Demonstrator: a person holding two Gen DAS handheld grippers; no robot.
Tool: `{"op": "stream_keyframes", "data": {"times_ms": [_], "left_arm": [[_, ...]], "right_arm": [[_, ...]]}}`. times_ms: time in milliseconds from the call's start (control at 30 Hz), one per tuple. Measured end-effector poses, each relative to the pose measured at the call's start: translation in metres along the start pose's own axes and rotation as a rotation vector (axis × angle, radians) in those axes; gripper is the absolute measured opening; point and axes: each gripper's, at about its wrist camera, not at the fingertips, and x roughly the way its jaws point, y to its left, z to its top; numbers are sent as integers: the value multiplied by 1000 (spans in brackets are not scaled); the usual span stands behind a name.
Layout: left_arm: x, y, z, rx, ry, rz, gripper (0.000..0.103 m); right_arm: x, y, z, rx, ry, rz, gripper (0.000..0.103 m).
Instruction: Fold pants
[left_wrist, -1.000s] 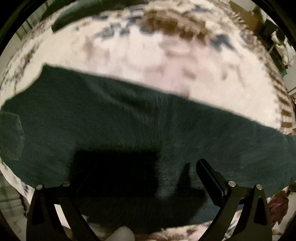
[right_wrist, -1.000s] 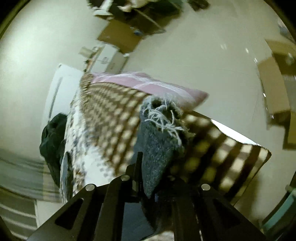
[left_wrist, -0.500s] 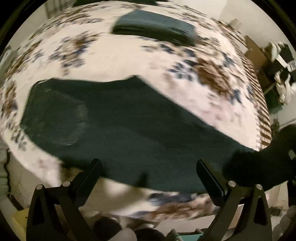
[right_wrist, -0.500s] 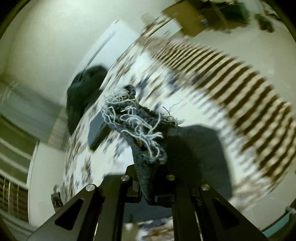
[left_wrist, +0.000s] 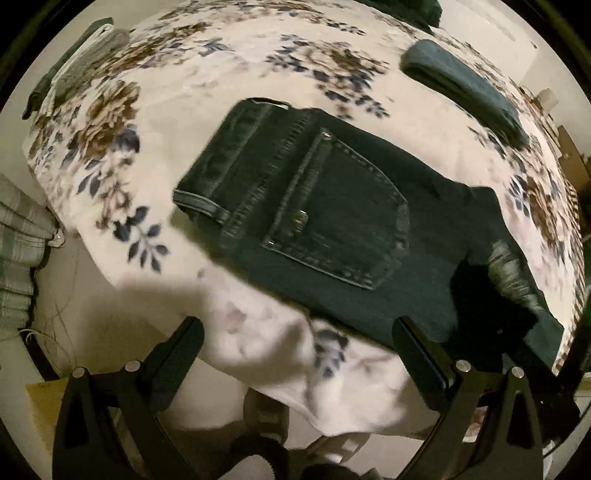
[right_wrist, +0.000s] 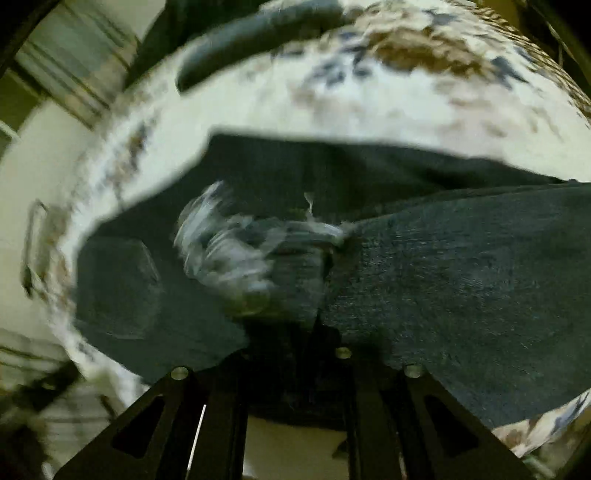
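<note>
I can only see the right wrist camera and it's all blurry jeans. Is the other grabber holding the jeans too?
Observer: No. The left gripper is open, with nothing between its fingers, by the near edge of the bed.
Operator: Can you see the top part of the jeans?
Observer: Yes. The waistband of the jeans lies flat on the cover, with a belt loop at its corner.
Operator: Is there other stuff on the bed?
Observer: Besides the dark folded one in your view, a grey folded garment lies at the far left corner.
</note>
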Motion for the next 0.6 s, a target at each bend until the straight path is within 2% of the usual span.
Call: {"op": "stream_keyframes", "data": {"times_ms": [33,67,100,133,167,200,233,367,500,600], "left_arm": [[0,0,0,-2,-1,-6,103],[0,-1,1,-5,-1,-15,103],[0,-2,2,-6,-3,-30,103],[0,-7,3,-3,-5,-45,103],[-1,-12,4,5,-5,-56,103],[-1,-21,5,16,-6,-69,103],[-1,-26,7,23,-6,-82,103],[11,-82,6,92,12,-141,103],[40,-134,-2,191,35,-132,103],[74,-163,-10,320,64,-20,103]], "right_arm": [[1,0,0,6,23,18,26],[-5,-4,-1,46,46,94,37],[-13,-11,0,83,54,167,44],[-25,-20,-1,122,50,231,56],[-37,-32,-1,159,39,268,61],[-51,-46,-3,203,21,288,61],[-61,-59,-5,236,9,273,61],[-80,-111,-11,303,38,74,61],[-69,-161,-12,357,108,-68,61],[-60,-179,-7,350,138,-110,59]]}}
